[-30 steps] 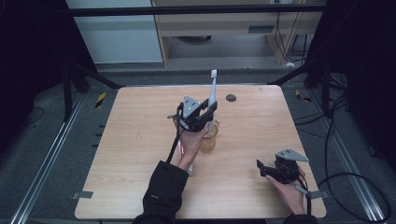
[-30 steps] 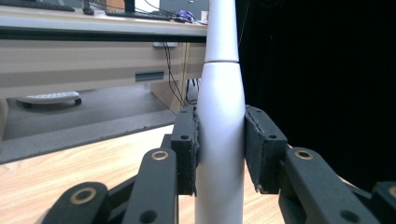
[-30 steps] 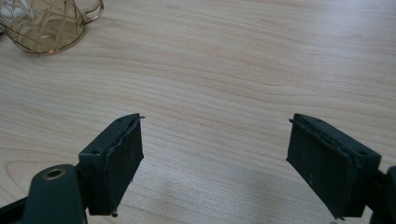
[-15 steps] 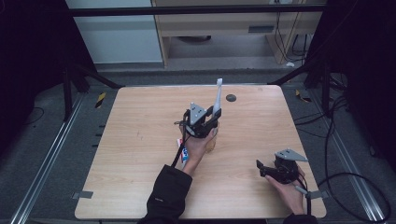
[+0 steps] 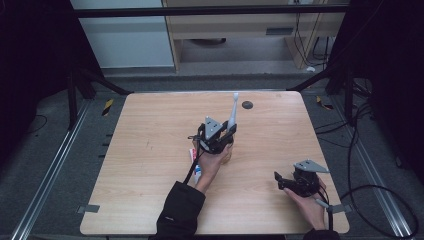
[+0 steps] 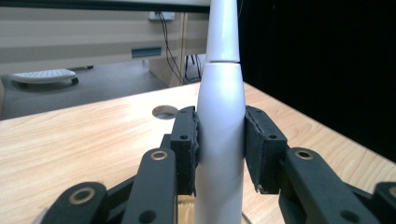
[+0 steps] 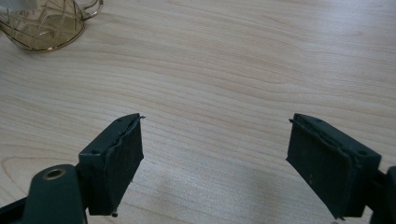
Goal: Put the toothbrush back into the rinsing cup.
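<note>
My left gripper (image 5: 226, 134) is shut on a white electric toothbrush (image 5: 233, 107) and holds it upright near the middle of the table. In the left gripper view both pads press the toothbrush's (image 6: 222, 116) body. Its lower end goes down toward an amber glass cup (image 5: 228, 155), which is partly hidden behind the hand. The cup's rim (image 6: 250, 219) shows under the jaws. My right gripper (image 5: 279, 181) rests low at the table's front right, open with nothing between its pads (image 7: 116, 158). The cup (image 7: 42, 23) lies far off at that view's top left.
A red, white and blue tube (image 5: 195, 167) lies on the wooden table (image 5: 150, 130) just left of the left hand. A round hole (image 5: 247, 105) sits near the far edge. Dark stands and cables ring the table.
The left hand has come down with the toothbrush, bringing it lower over the cup. The right gripper has stayed where it was.
</note>
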{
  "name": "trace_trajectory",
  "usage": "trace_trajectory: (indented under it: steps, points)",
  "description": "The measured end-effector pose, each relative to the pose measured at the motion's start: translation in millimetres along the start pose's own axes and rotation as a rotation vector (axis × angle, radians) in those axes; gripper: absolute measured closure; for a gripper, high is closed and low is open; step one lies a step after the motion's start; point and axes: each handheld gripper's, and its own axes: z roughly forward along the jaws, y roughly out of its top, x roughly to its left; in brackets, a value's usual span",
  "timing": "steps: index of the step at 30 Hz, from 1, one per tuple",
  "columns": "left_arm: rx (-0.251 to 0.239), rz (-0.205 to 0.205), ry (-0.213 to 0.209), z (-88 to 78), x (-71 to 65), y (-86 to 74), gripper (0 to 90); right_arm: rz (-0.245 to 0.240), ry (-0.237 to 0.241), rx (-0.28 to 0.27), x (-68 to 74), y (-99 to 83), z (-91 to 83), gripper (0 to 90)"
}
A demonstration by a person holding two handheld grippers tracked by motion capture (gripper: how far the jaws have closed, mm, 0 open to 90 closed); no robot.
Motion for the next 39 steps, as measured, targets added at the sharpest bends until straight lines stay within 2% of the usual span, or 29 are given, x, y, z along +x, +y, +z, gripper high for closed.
trace_trajectory:
  steps: [9,17,19,39]
  points:
    - [0.042,0.018,0.01,0.0,-0.5,-10.8,66.3,-0.002,0.001,0.003,0.0,-0.2,0.5,18.2]
    - [0.071,0.026,0.002,-1.0,-0.4,-15.2,66.0,-0.004,0.0,0.004,0.4,-0.2,0.8,18.1]
    - [0.059,0.02,-0.004,-2.1,0.2,-17.4,65.8,-0.003,0.001,0.003,0.4,-0.1,0.6,18.1]
    - [0.1,0.033,-0.045,-11.0,0.8,-15.4,60.1,-0.002,-0.001,0.005,0.9,0.0,0.6,17.8]
